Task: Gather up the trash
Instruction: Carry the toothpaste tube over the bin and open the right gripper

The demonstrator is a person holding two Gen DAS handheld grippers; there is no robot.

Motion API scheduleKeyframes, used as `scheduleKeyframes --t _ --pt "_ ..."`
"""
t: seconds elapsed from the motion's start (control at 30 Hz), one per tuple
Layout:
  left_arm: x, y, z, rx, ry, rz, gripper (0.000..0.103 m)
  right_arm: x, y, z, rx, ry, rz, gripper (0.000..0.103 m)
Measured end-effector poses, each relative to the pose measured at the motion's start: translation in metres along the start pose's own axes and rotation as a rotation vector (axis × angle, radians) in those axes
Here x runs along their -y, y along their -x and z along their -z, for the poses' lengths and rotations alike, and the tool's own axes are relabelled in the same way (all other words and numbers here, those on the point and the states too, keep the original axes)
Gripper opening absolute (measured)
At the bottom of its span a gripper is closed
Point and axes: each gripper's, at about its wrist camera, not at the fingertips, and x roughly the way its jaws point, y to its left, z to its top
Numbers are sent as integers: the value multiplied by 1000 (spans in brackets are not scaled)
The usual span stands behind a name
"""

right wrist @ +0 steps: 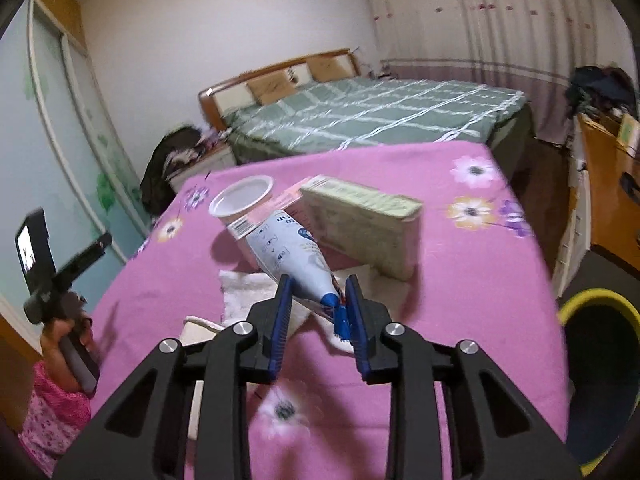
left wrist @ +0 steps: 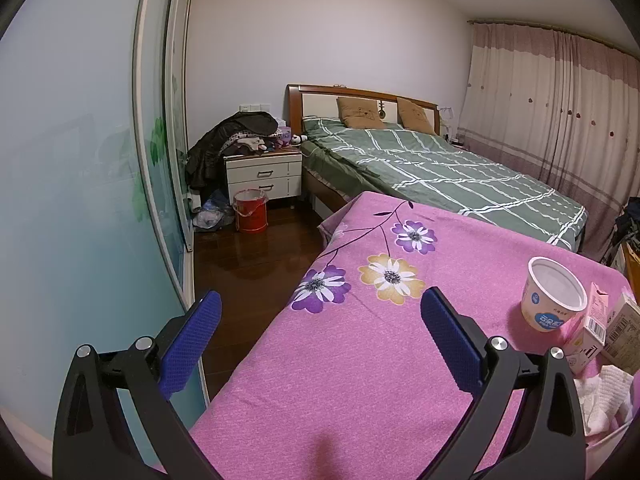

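Note:
My right gripper (right wrist: 318,292) is shut on a white and blue crumpled pouch (right wrist: 290,250) and holds it above the pink flowered cloth (right wrist: 460,300). Behind it stand a white cup (right wrist: 242,198), a pink carton (right wrist: 288,200) and a pale green box (right wrist: 364,222). White tissue (right wrist: 248,294) lies under the pouch. My left gripper (left wrist: 320,312) is open and empty over the cloth's left part (left wrist: 340,360). In the left wrist view the cup (left wrist: 554,294), the pink carton (left wrist: 588,328), the box (left wrist: 624,332) and the tissue (left wrist: 600,400) sit at the right.
A yellow-rimmed dark bin (right wrist: 600,360) stands right of the table. A green bed (left wrist: 440,172) lies behind. A red bucket (left wrist: 250,210) and a nightstand (left wrist: 264,176) stand at the far left. A wooden cabinet (right wrist: 608,200) is at the right.

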Motion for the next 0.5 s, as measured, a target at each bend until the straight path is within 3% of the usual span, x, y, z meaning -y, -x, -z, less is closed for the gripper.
scheduleKeyframes --t 0.13,0.27,0.5 --pt "0 0 0 1 1 1 98 31 34 6 51 -81 62 27" --pt "0 0 0 1 0 0 98 69 68 12 110 -142 190 27" --pt "0 0 0 2 1 0 98 137 98 29 127 -256 397 27"
